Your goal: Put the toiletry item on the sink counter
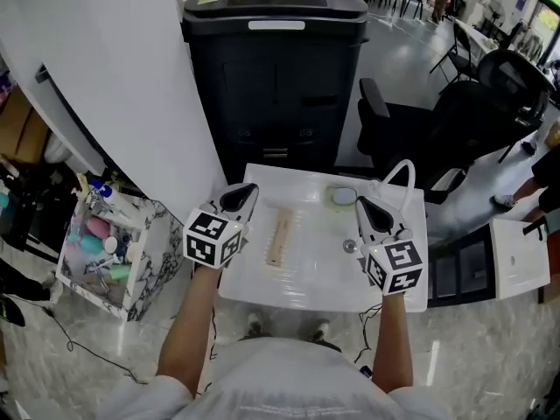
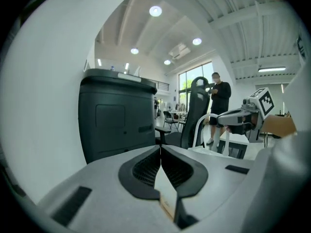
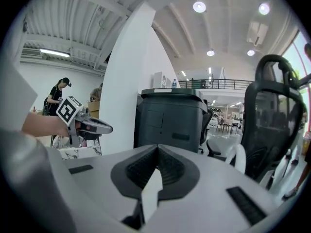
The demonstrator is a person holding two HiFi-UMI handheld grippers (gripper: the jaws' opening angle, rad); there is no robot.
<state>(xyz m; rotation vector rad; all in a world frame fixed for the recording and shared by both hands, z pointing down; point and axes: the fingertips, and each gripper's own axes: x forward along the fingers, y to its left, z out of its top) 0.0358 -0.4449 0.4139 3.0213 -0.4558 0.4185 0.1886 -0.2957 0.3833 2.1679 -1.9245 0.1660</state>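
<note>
The white sink counter at frame centre is open from above. Only 1 flat wooden strip lies mid-basin, and the arched tap rises at its upper right. A black bin walls off the top edge, a marbled caddy the left, and an office chair the upper right.

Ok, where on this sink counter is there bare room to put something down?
Free: the front strip of the sink counter, below the comb and drain, and the stretch between those two. Crowded: the back right, with a round item and the faucet.
</note>
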